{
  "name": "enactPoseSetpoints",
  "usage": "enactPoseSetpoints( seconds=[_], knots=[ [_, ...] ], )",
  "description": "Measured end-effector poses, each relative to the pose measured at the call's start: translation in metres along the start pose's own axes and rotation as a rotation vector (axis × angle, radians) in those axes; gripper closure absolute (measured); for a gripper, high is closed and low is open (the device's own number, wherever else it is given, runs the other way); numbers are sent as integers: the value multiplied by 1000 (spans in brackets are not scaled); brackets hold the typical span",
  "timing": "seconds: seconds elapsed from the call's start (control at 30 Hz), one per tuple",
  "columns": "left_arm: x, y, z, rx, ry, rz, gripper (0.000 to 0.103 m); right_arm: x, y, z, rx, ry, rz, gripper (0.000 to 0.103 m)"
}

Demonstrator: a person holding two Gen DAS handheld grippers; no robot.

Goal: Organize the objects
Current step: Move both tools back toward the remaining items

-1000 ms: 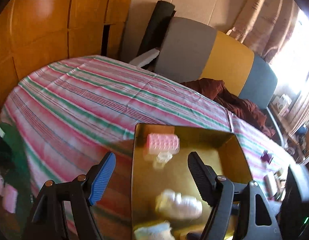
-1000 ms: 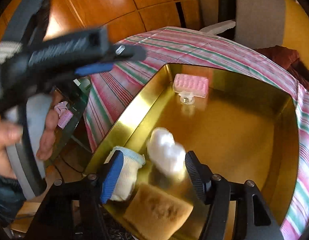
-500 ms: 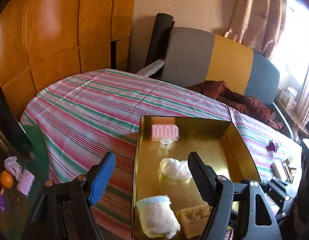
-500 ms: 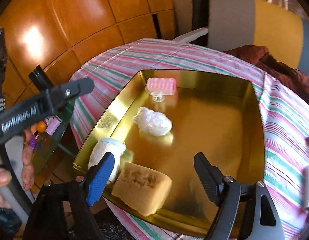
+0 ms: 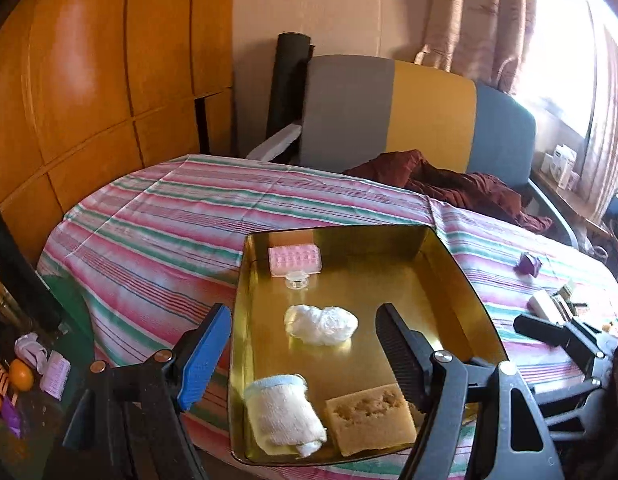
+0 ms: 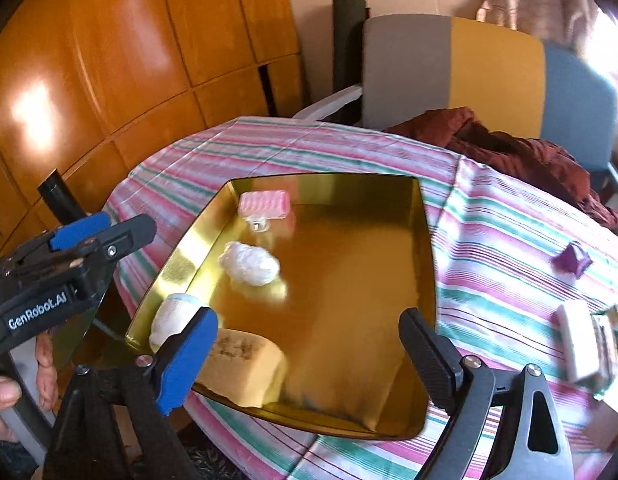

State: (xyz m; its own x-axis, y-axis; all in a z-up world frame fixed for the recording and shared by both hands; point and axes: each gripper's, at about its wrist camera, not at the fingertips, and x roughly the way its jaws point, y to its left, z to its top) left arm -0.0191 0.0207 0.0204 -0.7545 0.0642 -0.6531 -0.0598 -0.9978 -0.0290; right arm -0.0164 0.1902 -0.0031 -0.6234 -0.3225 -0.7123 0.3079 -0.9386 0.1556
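Tray (image 6: pixel 423 240) of polished gold metal sits on the striped cloth (image 5: pixel 169 224) already holding a porous sponge (image 5: pixel 369 420), rolled terry towel (image 5: pixel 283 412), white wad (image 5: pixel 321 324) and pink ribbed block (image 5: pixel 295 260), so with both my left gripper (image 5: pixel 297 352) and right gripper (image 6: pixel 309 356) spread apart and empty, I judge the next fetch is the purple piece (image 6: pixel 571 260).

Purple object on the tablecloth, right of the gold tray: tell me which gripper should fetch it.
Right, probably. The purple object lies on the right gripper's side of the gold tray; the left gripper would have to cross the tray. Both are open and empty.
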Motion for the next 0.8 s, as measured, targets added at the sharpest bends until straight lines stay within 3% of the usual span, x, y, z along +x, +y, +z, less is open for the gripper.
enactPoseSetpoints(
  seconds=[0.23, 0.47, 0.8],
  knots=[
    [-3, -18, -2, 40, 12, -47, 28, -18, -26, -5, 60, -35, -44, 8],
    [-11, -39, -1, 112, -20, -24, 28, -33, -52, -13, 120, -61, -95, 7],
    [-16, -67, -2, 193, -30, -75, 28, -51, -91, -30, 201, -67, -170, 7]
  ],
)
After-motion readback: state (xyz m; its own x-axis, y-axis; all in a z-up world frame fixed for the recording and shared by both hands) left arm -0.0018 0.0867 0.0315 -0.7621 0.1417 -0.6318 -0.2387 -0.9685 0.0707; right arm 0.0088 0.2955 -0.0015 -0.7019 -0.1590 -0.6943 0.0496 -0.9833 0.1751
